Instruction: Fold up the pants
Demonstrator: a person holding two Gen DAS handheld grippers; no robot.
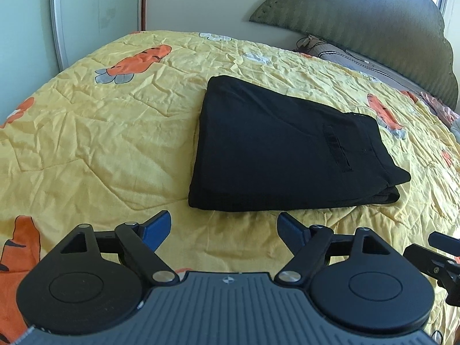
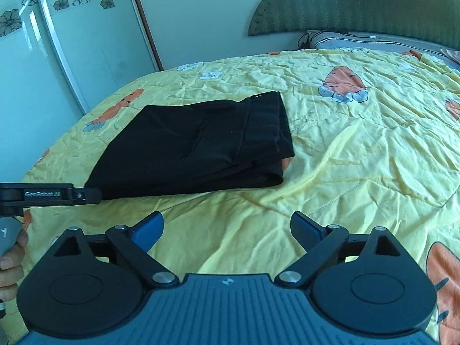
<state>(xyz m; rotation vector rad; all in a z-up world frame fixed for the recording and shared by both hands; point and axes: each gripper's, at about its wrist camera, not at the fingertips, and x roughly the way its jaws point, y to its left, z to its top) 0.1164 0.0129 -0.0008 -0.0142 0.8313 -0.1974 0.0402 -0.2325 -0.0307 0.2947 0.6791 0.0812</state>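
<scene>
You are looking at open yellow quilt [image 1: 95,132] lying bare all around the folded black pants [image 1: 276,149], so either gripper is finding free passage on every side of them. The pants are sitting as the only raised obstacle mid-bed. Beyond them, the green headboard [image 1: 371,28] and a pillow [image 1: 339,54] are closing off the far end, and the wardrobe doors [image 2: 57,43] are blocking the left edge.

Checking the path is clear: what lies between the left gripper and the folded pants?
Only bare yellow quilt between the open left gripper and the black pants, per the left wrist view.
</scene>
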